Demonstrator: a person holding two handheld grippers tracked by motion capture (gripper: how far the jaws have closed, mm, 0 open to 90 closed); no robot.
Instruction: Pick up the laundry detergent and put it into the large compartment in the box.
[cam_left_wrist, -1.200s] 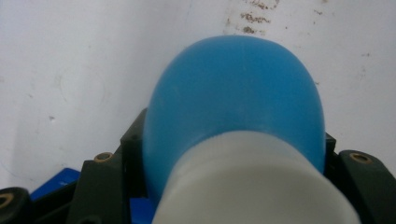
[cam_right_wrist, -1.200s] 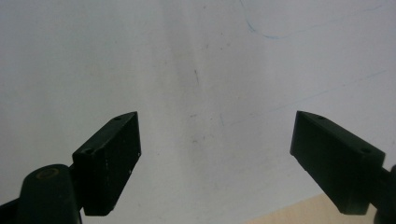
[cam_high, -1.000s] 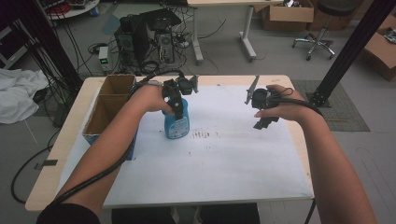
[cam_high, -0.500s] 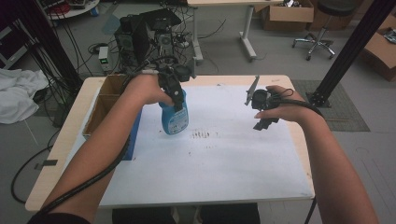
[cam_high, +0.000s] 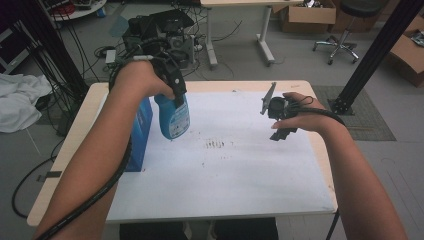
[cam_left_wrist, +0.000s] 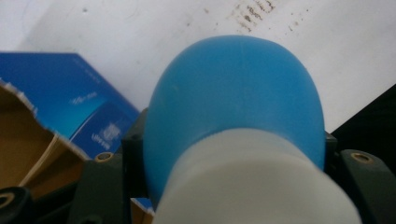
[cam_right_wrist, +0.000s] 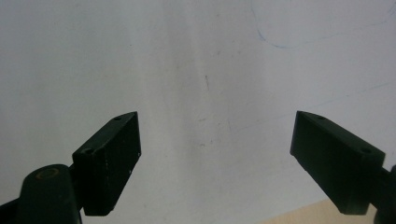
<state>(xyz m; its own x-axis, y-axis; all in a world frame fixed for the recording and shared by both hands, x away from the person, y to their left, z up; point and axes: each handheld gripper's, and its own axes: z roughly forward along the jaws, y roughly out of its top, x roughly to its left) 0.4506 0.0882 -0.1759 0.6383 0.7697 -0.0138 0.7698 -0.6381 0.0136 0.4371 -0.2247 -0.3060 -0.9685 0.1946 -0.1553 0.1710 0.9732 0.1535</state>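
Note:
A blue spray bottle (cam_high: 174, 117) with a white top hangs tilted above the white sheet (cam_high: 225, 185), clear of it. My left gripper (cam_high: 172, 82) is shut on its neck. In the left gripper view the blue bottle (cam_left_wrist: 233, 93) bulges out between the jaws of the left gripper (cam_left_wrist: 231, 149), which press on both of its sides. Over the right part of the sheet my right gripper (cam_high: 275, 117) hovers open. Its own view has the right gripper (cam_right_wrist: 217, 140) spread wide over bare white sheet, with nothing between the jaws.
A patch of dark marks (cam_high: 216, 145) stains the middle of the sheet, also seen as dark marks (cam_left_wrist: 254, 11). A blue box (cam_high: 140, 132) stands at the sheet's left edge, under my left forearm. The wooden table (cam_high: 65, 165) borders the sheet.
My left gripper has lifted the spray bottle off the sheet and carried it a little left, tilting it. The right gripper has hardly moved.

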